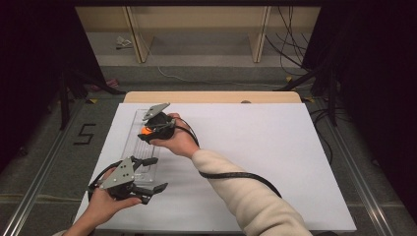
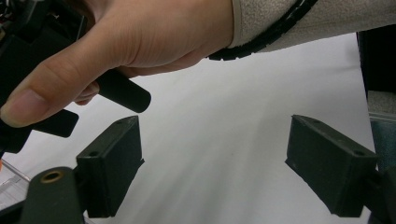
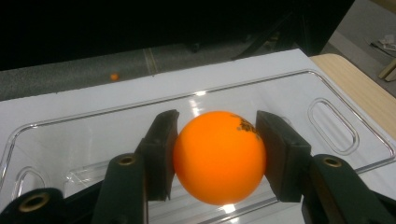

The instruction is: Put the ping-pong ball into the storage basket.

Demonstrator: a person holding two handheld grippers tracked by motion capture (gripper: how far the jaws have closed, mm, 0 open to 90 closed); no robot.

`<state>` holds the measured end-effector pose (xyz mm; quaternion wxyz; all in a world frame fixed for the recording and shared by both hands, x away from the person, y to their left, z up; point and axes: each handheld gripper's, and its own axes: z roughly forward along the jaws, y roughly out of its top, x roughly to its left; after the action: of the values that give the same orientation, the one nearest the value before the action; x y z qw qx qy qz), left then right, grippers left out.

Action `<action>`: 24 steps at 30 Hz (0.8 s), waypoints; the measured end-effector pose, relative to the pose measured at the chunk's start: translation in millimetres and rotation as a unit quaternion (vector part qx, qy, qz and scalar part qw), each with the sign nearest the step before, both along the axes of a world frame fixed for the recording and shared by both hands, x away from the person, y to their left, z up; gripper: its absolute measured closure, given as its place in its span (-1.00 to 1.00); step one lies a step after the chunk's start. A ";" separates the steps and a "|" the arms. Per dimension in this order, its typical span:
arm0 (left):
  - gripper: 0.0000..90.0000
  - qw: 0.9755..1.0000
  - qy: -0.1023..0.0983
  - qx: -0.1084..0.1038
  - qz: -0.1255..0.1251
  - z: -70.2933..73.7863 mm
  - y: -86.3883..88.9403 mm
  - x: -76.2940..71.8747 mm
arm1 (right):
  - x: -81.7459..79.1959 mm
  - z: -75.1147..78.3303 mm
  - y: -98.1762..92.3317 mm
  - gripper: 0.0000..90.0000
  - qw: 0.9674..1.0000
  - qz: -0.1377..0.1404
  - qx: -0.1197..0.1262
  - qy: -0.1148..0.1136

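- The right gripper squeezes the ball over the tray; a weak squeeze could let it roll off.
- The left gripper waits near, jaws wide, empty.

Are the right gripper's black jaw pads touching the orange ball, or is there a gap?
Touching. In the right gripper view, both pads of the right gripper press flush against opposite sides of the glossy orange ball, with no gap either side.

Glossy orange ball, clear shiny plastic tray, matt white tabletop.
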<state>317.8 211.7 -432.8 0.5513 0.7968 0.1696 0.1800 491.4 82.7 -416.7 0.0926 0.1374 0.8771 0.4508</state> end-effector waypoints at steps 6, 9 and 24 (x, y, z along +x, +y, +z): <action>-0.60 1.000 0.000 0.000 0.000 -0.1 -0.1 0.0 | 0.2 -0.6 1.5 0.14 1.000 0.001 -0.001 0.000; -0.60 1.000 0.000 0.001 -0.002 0.0 0.0 0.1 | 0.7 -1.0 2.1 0.14 1.000 0.003 -0.003 -0.001; -0.60 1.000 0.000 0.000 0.000 -0.2 0.0 0.0 | 3.0 -2.6 8.2 0.14 1.000 0.004 -0.006 0.003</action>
<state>317.8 211.8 -433.0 0.5514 0.7969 0.1693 0.1796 494.4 91.0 -419.4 0.0888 0.1347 0.8807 0.4453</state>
